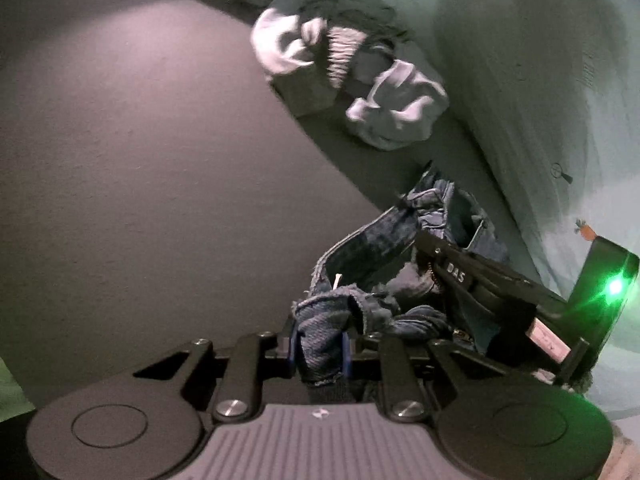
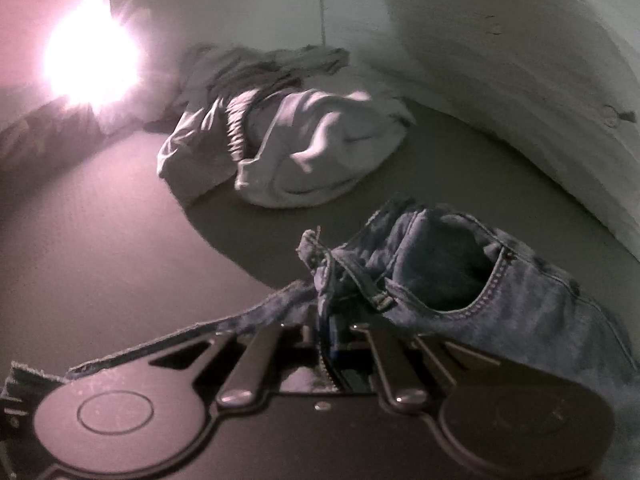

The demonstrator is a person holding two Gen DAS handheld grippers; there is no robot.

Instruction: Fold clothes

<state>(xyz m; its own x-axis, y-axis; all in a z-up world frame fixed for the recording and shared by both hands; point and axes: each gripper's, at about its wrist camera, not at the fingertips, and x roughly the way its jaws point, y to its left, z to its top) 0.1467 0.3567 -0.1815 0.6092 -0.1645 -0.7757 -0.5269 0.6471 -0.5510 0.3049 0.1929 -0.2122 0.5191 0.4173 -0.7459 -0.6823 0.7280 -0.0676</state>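
Both wrist views are dim and motion-blurred. A bright white glare (image 2: 90, 60) washes out the upper left of the right wrist view, and the pale wall (image 1: 540, 100) with small printed motifs is cut off at the frame edge. The crumpled heap of white and grey clothes (image 2: 288, 136), including a striped piece, lies well apart from both tongs on the flat grey-brown surface (image 1: 120, 140); what that surface is cannot be told.

The dark blue denim jeans (image 2: 460, 280), bunched with a stitched front pocket opening uppermost, lie directly ahead of both tongs and stretch between them. The left tongs (image 1: 320, 354) are closed on a frayed fold of the denim, which fills the narrow gap between the blue pads (image 1: 347, 354). The right tongs (image 2: 332, 344) are clamped shut on the jeans near the zip teeth, the pads mostly hidden by cloth. In the left view the right tool's black body carries a green light (image 1: 615, 287).
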